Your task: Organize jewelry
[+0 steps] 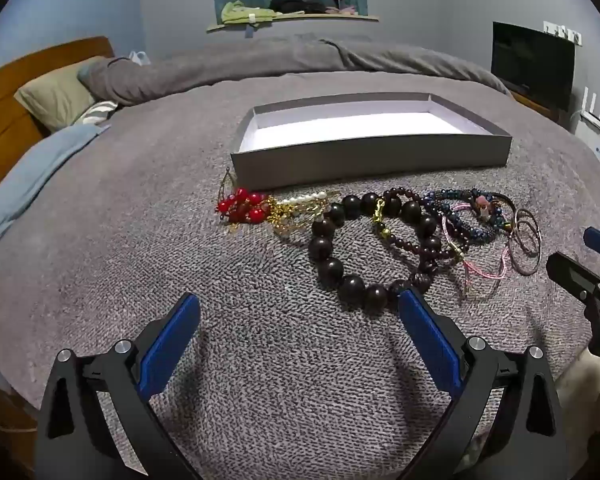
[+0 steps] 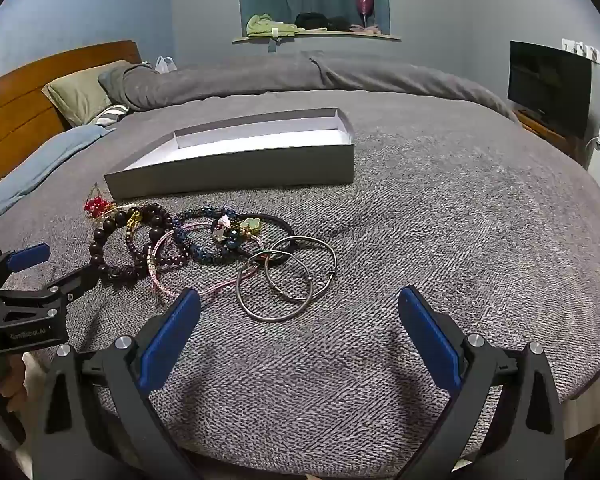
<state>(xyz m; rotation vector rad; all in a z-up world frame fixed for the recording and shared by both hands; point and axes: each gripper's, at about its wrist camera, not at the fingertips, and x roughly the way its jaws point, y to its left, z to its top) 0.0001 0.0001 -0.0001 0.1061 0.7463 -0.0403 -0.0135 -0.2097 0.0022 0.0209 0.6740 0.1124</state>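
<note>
Zero pieces in the box (image 1: 364,156) yet: whole jewelry pile (image 1: 380,236) on the bed (image 1: 140,240), our left tongs (image 1: 300,328) and right tongs (image 2: 300,324) both spread, empty.

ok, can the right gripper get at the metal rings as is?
Probably yes. The right gripper is open, and the metal rings lie just ahead with nothing between; a pink cord runs beside them.

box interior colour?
White inside, grey outside walls. The box is empty; the left wrist view shows it best.
</note>
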